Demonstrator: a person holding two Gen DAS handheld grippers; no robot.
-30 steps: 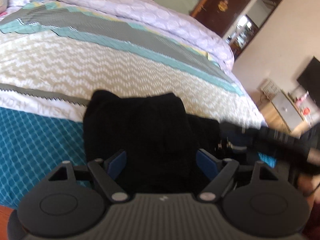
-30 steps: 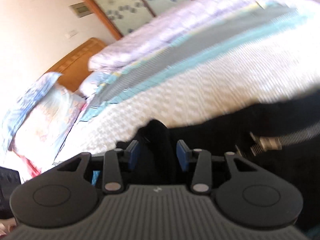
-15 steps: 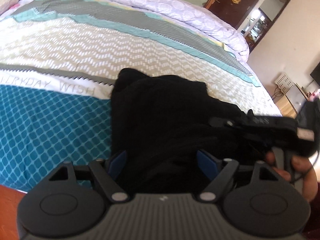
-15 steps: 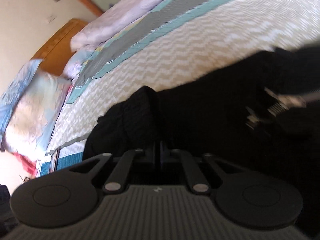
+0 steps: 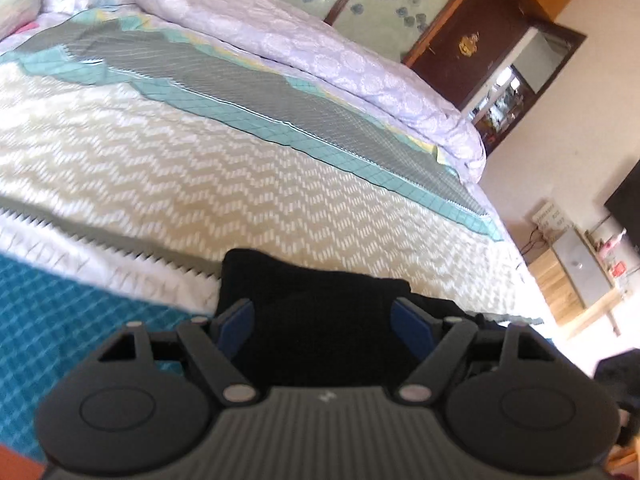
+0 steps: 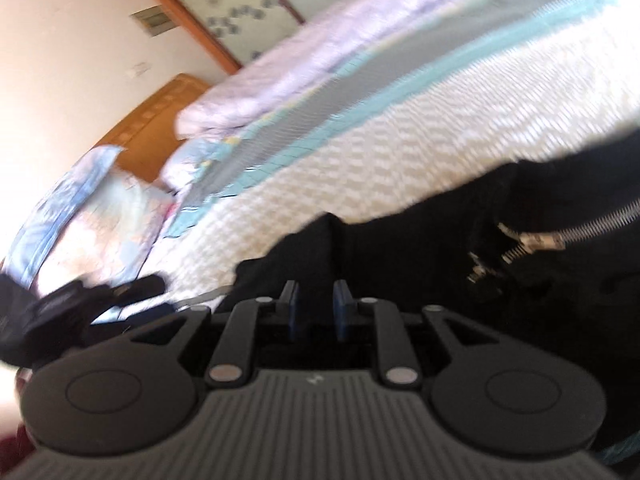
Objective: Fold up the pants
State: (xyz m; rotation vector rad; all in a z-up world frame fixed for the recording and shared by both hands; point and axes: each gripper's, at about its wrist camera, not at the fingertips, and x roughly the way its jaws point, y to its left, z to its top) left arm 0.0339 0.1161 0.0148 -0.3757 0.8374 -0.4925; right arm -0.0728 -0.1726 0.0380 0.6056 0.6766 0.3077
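Black pants (image 5: 316,312) lie bunched on the patterned bedspread near the bed's front edge. My left gripper (image 5: 324,322) hovers over them with its jaws wide and closing slightly. The dark cloth fills the space between the blue pads (image 5: 236,320), and neither pad presses on it. In the right wrist view the pants (image 6: 520,300) show a silver zipper (image 6: 560,236) at the right. My right gripper (image 6: 317,310) has its jaws narrowly apart and opening. A raised fold of the cloth (image 6: 320,244) stands just ahead of the gap.
The bedspread (image 5: 200,184) has zigzag, grey and teal bands, with a lilac quilt (image 5: 320,56) rolled along the far side. Pillows (image 6: 92,216) and a wooden headboard (image 6: 160,128) lie at one end. A dark blurred gripper shape (image 6: 80,300) sits left of my right gripper.
The right gripper shut on a fold of the pants, then parted its jaws a little. The left gripper swung across the pants and now looks over their far edge.
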